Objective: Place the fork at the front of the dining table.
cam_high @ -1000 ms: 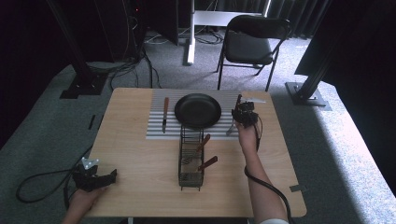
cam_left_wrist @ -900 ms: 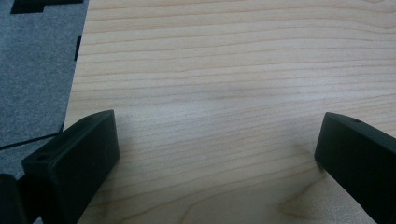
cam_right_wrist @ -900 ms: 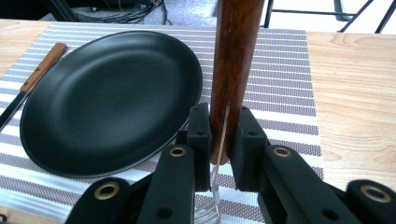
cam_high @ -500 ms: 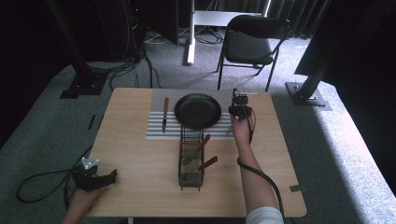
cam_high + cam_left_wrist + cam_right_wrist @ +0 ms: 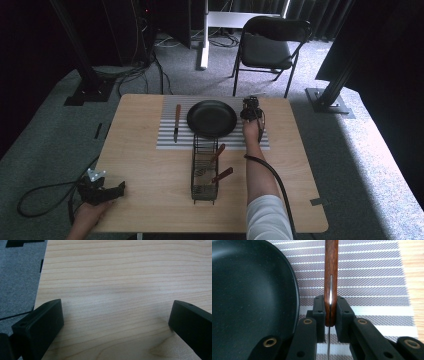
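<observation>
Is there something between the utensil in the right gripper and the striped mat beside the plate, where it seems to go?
Nothing visible blocks it. The right gripper is shut on the wooden-handled utensil, over bare striped mat. The black plate lies to one side, clear of the handle.

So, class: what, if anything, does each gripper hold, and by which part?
The right gripper clamps a wooden-handled metal utensil by its handle; the left gripper holds nothing.

A wooden table [image 5: 150, 170] carries a striped mat [image 5: 167, 140] and a wire basket [image 5: 204, 172], apparently freestanding.
</observation>
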The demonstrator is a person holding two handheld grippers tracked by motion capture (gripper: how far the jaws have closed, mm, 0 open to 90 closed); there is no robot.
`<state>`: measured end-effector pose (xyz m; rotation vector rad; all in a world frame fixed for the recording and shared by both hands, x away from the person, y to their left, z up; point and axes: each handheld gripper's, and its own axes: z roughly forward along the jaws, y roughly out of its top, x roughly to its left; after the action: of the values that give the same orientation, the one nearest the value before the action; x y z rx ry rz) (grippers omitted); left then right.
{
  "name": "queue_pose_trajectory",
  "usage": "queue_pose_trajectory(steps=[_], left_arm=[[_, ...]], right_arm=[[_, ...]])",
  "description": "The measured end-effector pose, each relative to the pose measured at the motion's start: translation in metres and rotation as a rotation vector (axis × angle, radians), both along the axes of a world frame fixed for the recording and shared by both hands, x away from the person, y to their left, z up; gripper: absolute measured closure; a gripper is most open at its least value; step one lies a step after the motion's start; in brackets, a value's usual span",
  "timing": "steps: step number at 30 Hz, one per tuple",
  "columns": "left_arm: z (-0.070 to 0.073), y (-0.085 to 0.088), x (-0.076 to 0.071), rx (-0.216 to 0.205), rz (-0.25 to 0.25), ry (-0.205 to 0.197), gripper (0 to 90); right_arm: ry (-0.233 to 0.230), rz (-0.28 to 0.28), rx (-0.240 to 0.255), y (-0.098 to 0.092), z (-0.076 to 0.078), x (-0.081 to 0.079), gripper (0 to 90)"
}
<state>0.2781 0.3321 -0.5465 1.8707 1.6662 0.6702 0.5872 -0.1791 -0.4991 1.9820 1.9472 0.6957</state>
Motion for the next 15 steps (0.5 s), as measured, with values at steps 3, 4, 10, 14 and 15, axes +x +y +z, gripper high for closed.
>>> queue_pose_trajectory(steps=[3, 4, 10, 14, 15], left_arm=[[0.000, 0.000, 0.000, 0.000, 0.000, 0.000, 0.0], [0.000, 0.000, 0.000, 0.000, 0.000, 0.000, 0.0], [0.000, 0.000, 0.000, 0.000, 0.000, 0.000, 0.0], [0.000, 0.000, 0.000, 0.001, -0.001, 0.001, 0.0], [0.000, 0.000, 0.000, 0.001, -0.001, 0.001, 0.0]], right_arm=[[0.024, -0.005, -0.010, 0.003, -0.010, 0.004, 80.2], [0.024, -0.005, -0.010, 0.003, -0.010, 0.004, 80.2], [0.019, 0.005, -0.020, 0.009, -0.017, 0.003, 68.1], [-0.004, 0.019, -0.027, 0.008, -0.002, -0.004, 62.3], [0.000, 0.028, -0.031, 0.007, 0.002, -0.007, 60.9]])
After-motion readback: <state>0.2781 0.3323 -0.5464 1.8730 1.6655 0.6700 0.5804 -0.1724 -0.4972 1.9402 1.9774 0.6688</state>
